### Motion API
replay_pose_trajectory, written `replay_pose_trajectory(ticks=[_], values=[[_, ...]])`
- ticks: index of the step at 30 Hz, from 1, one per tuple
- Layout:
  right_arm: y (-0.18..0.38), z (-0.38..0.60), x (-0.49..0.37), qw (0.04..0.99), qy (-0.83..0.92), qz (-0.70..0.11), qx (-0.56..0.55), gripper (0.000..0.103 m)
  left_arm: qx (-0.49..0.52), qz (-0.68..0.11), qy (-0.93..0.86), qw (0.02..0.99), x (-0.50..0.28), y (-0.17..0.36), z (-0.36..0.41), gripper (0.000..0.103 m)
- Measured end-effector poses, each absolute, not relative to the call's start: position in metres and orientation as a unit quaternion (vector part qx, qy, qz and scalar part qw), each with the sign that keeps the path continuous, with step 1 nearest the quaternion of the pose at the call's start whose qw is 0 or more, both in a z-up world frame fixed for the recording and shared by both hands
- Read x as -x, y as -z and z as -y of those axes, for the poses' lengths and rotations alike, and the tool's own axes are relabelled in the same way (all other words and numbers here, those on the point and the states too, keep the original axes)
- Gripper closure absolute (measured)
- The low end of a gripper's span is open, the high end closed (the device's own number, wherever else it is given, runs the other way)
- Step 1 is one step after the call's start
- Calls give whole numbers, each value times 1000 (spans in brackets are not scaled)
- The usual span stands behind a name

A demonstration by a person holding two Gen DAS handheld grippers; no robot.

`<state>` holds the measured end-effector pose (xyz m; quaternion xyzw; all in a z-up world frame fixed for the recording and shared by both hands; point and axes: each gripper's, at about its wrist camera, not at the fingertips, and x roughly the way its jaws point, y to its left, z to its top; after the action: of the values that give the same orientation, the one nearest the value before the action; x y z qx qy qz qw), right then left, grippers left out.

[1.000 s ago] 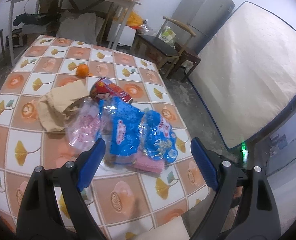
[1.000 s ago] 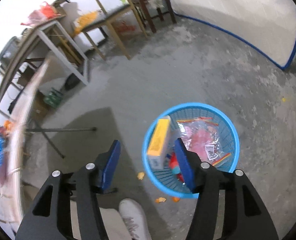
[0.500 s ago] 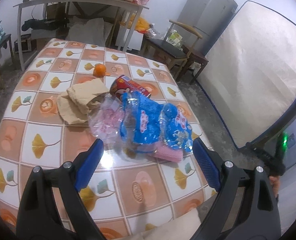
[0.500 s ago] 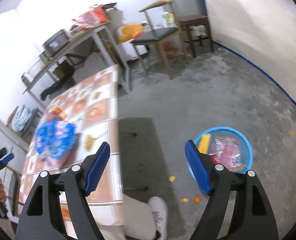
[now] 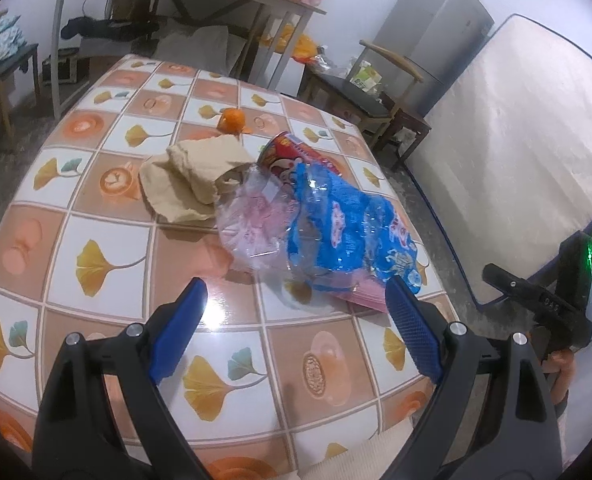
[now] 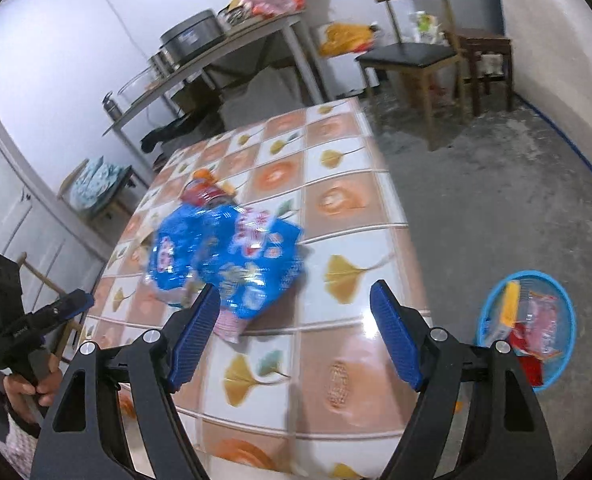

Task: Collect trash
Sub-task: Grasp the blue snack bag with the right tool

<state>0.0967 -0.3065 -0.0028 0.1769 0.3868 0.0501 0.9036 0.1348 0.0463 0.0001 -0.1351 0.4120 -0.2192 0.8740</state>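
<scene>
Trash sits heaped near the right edge of the tiled bench (image 5: 96, 216), and both tools are lined up over it: the left tool (image 5: 296, 320) hangs with its jaws spread wide and nothing between them, aimed down at the pile, and the right tool (image 6: 296, 332) is just as wide and just as empty, angled in from the bench's floor side. Top of the heap is a blue wrapper (image 5: 347, 224), crumpled and glossy, draped over a pink pack (image 5: 359, 294) that pokes out at the near edge; beside it lies a clear bag (image 5: 252, 224) with a pink print, then a tan paper bag (image 5: 192, 176) gaping open on its side, contents too dark to tell. A red can (image 5: 292, 156) lies tipped behind the wrapper, and an orange (image 5: 232, 120) sits apart, farther back. Looks like the wide jaws are set for the bulky wrapper, which will crush and slip rather than hold shape. Down on the floor, well apart from the bench, the blue basket (image 6: 563, 308) waits, already holding a yellow box (image 6: 509, 308), a clear pink-printed bag and something red, with room left, so collection is partly done and the heap is what remains
</scene>
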Motion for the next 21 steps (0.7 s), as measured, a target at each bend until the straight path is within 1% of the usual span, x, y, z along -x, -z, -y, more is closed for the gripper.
replay_pose_trajectory(ticks=[5,11,21], values=[[8,274,-123,896,-59,-408,-164,28,138,-418,218,871,-142,7,-54,17],[3,248,-142,896,-61,-413,-150,28,134,-419,217,871,-150,6,-60,17],[9,237,-157,889,-43,-430,-153,28,117,-422,221,872,-163,6,-60,17]])
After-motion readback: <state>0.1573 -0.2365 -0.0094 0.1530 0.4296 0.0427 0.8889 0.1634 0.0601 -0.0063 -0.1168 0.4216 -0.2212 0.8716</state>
